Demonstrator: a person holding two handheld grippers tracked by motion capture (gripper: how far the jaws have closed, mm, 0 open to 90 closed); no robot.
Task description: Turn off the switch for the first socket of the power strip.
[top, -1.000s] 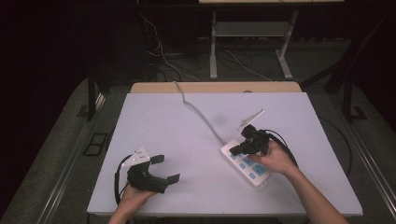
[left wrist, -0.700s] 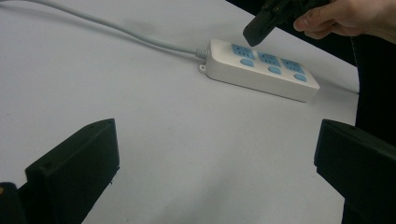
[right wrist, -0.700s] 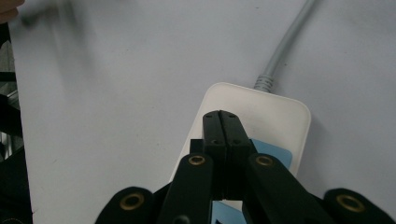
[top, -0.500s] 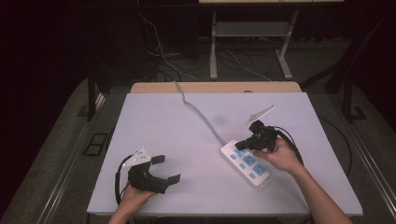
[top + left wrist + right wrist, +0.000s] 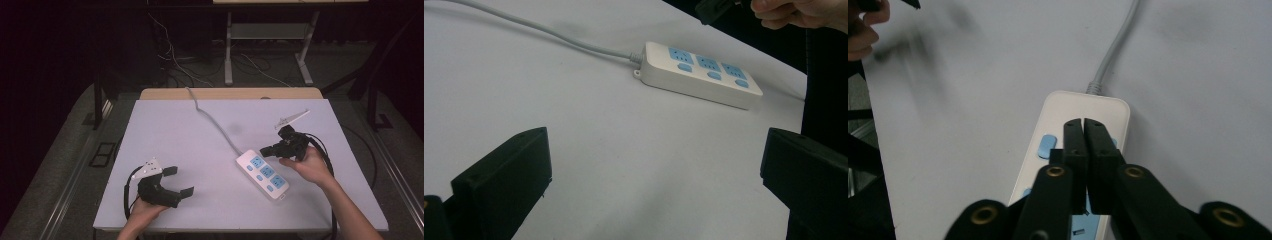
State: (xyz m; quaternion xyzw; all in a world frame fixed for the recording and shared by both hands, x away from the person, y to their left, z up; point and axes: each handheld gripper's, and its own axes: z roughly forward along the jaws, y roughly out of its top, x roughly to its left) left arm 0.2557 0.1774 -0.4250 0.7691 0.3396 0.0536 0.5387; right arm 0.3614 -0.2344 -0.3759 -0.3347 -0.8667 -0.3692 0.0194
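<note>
a white rectangular power strip with three blue sockets (image 5: 262, 174) lies on the pale table top (image 5: 200, 145), right of centre, its grey cable (image 5: 212, 120) running to the far edge. the right gripper (image 5: 265, 150) hovers above the strip's cable end, jaws pressed together and empty. the left gripper (image 5: 179, 181) rests near the front left corner, jaws spread wide, empty.
</note>
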